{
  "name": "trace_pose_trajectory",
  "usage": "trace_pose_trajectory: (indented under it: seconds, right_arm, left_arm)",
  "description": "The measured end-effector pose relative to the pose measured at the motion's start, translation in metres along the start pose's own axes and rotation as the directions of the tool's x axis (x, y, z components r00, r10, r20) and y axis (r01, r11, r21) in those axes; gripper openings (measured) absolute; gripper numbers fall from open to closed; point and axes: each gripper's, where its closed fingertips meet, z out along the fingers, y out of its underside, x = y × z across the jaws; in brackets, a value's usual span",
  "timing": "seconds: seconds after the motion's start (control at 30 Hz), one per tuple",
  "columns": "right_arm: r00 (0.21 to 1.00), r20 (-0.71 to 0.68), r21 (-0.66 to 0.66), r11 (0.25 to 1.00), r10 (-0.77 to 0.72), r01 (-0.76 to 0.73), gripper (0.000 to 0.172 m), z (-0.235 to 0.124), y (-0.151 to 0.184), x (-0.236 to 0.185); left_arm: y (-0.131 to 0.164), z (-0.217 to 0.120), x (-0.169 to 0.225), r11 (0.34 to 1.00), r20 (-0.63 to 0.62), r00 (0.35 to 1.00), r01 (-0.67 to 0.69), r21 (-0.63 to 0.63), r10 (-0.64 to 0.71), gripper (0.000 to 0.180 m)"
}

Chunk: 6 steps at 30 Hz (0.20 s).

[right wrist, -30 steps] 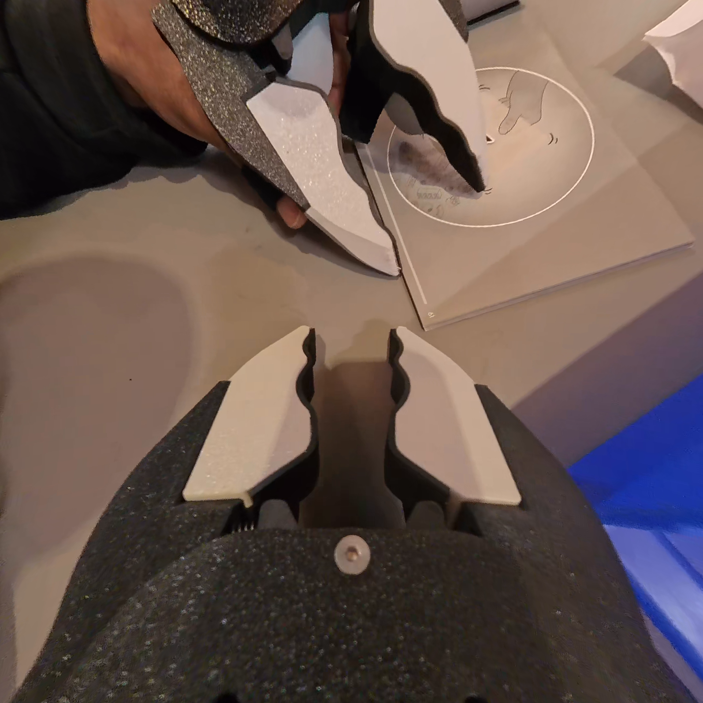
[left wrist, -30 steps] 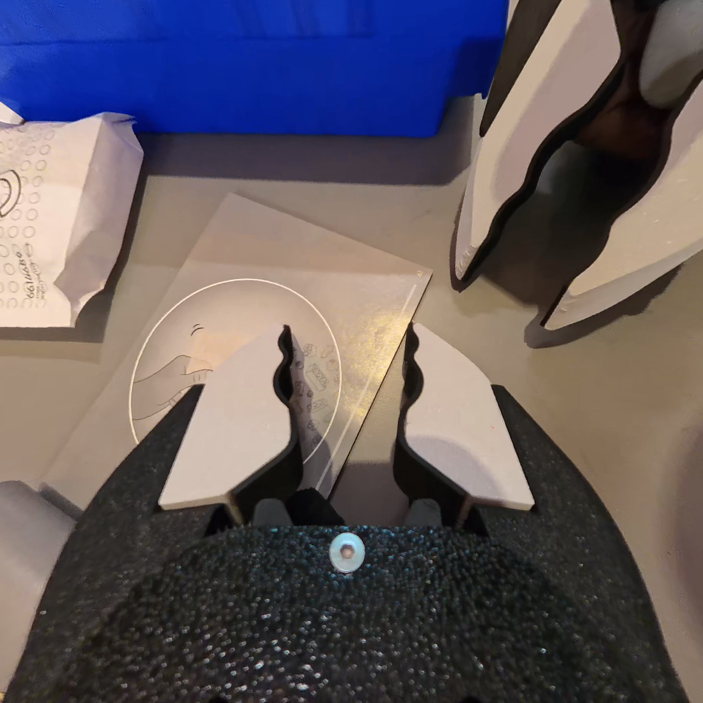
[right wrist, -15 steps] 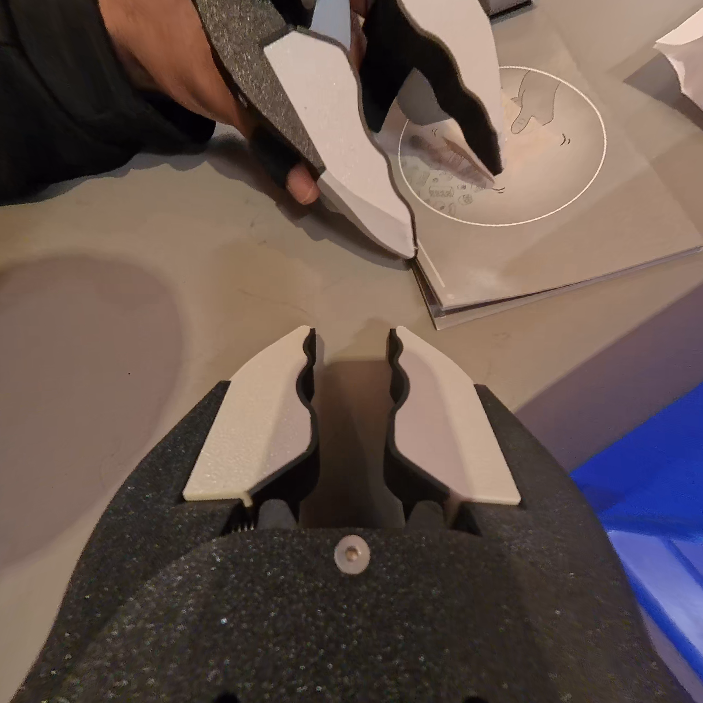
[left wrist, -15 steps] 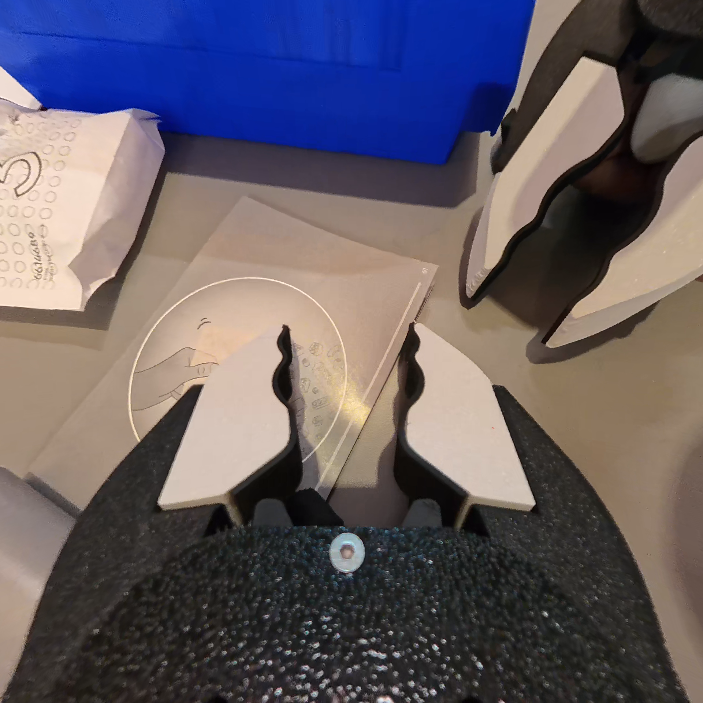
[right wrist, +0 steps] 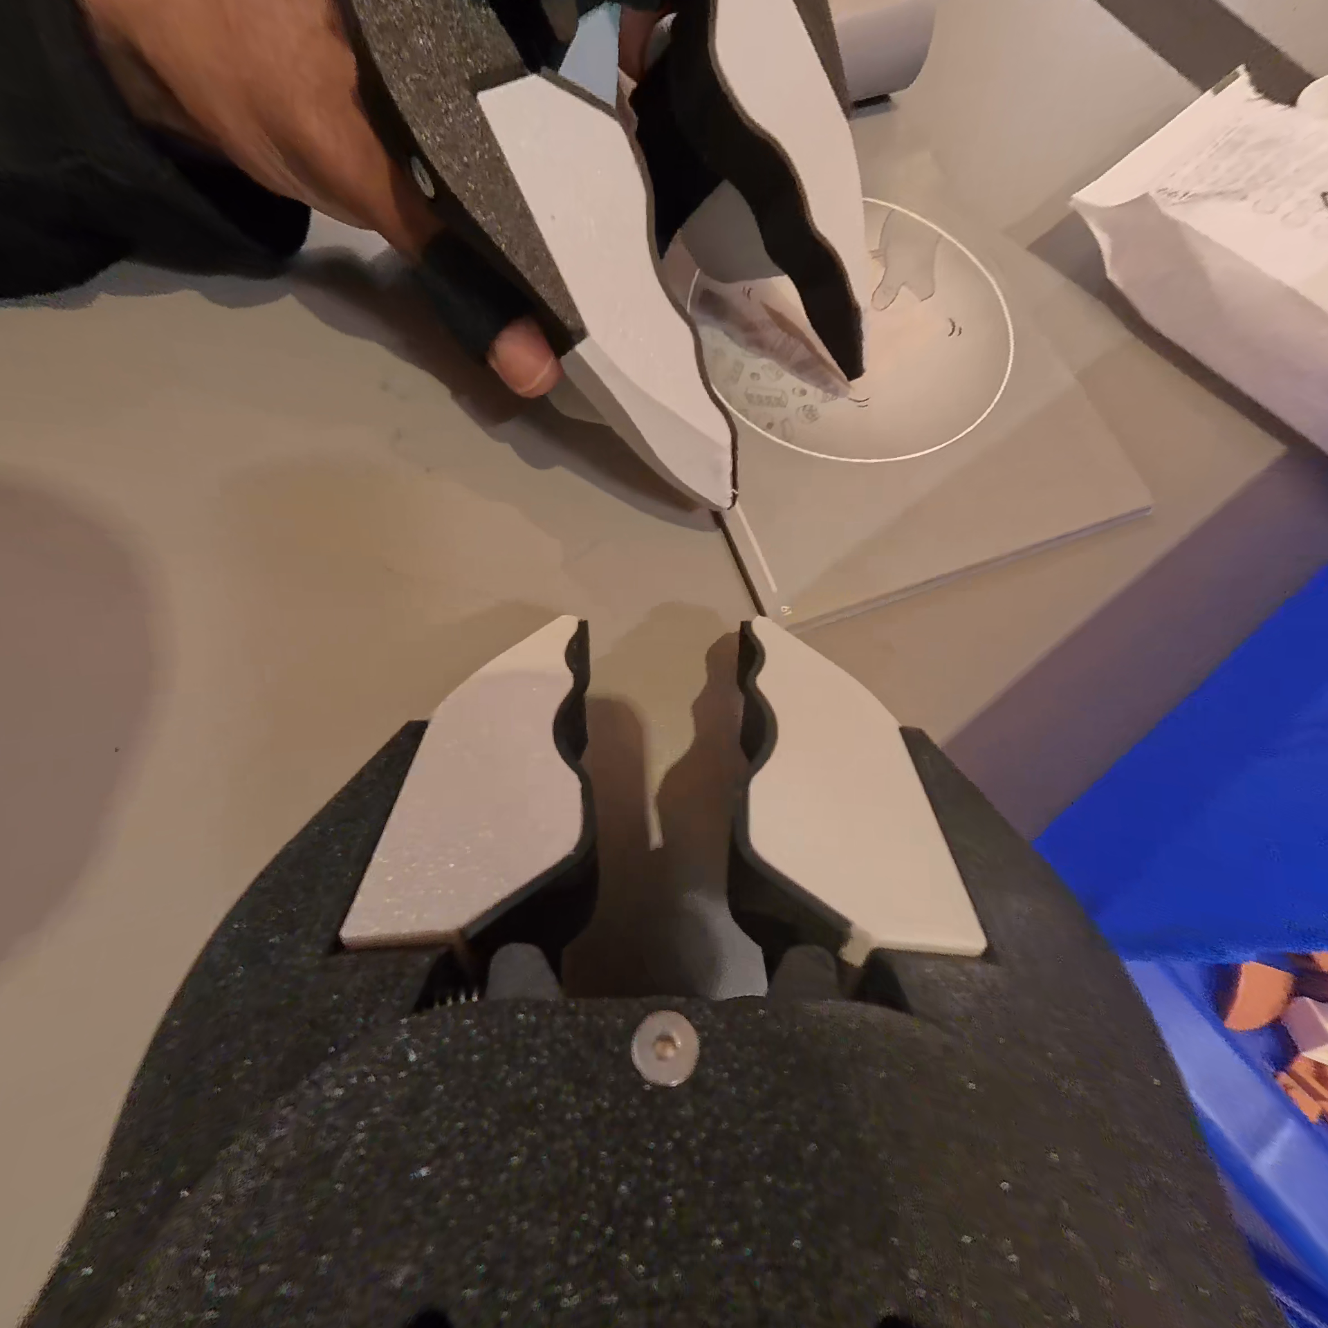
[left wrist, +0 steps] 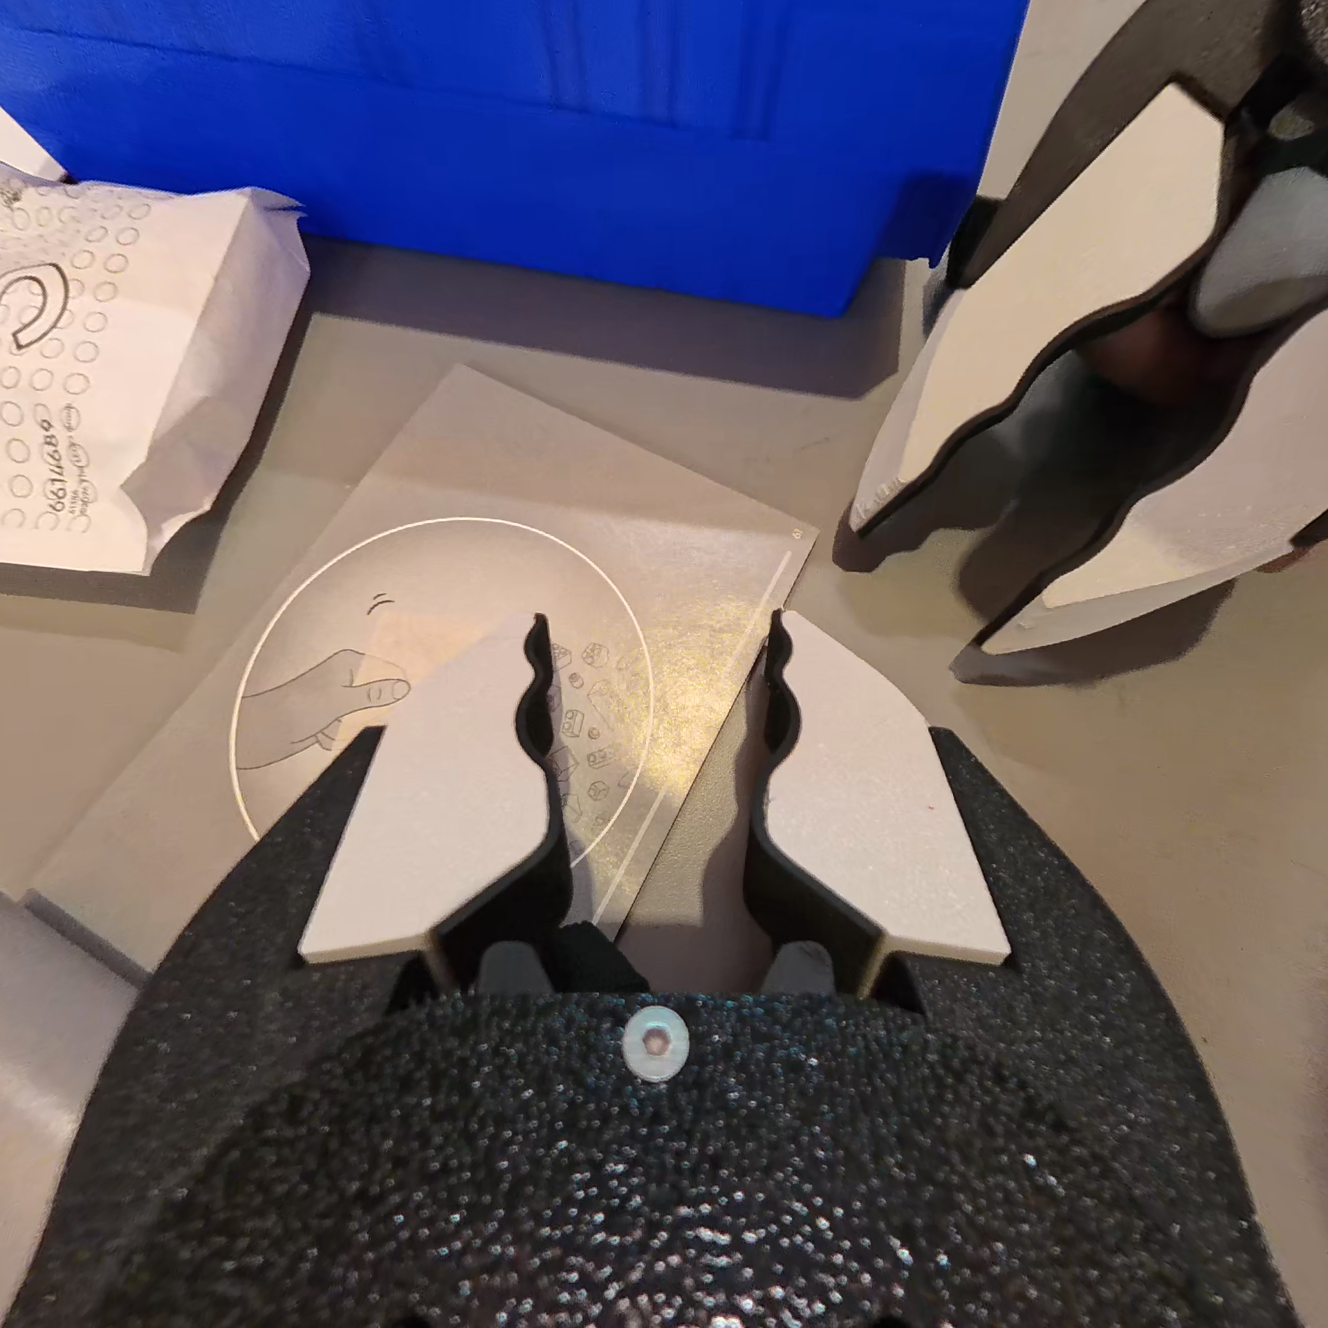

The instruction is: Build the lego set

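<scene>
Grey booklet [left wrist: 546,474] under open left gripper [left wrist: 657,621] jaws; right gripper [right wrist: 661,629] beside corner.

The left gripper [left wrist: 655,618] covers the near part of the booklet [left wrist: 575,460], hiding much of its circle drawing, and whether its fingertips touch the page cannot be told. The white paper bag [left wrist: 108,374] and the blue bin [left wrist: 503,144] are cut off by the frame edges. In the right wrist view, the bin's contents [right wrist: 1286,1020] are blurred brown and white shapes, too unclear to name.
</scene>
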Motion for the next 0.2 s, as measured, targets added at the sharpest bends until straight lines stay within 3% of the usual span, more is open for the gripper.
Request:
trace_pose_trajectory:
  seconds: [0.2]
  right_arm:
    - [0.999,-0.032,-0.010,1.000,0.011,-0.012,0.039,0.0011,0.0006,0.0051]
  left_arm:
    - [0.0017,0.0011,0.0010,1.000,0.002,1.000,-0.016,-0.013,0.016,0.057]
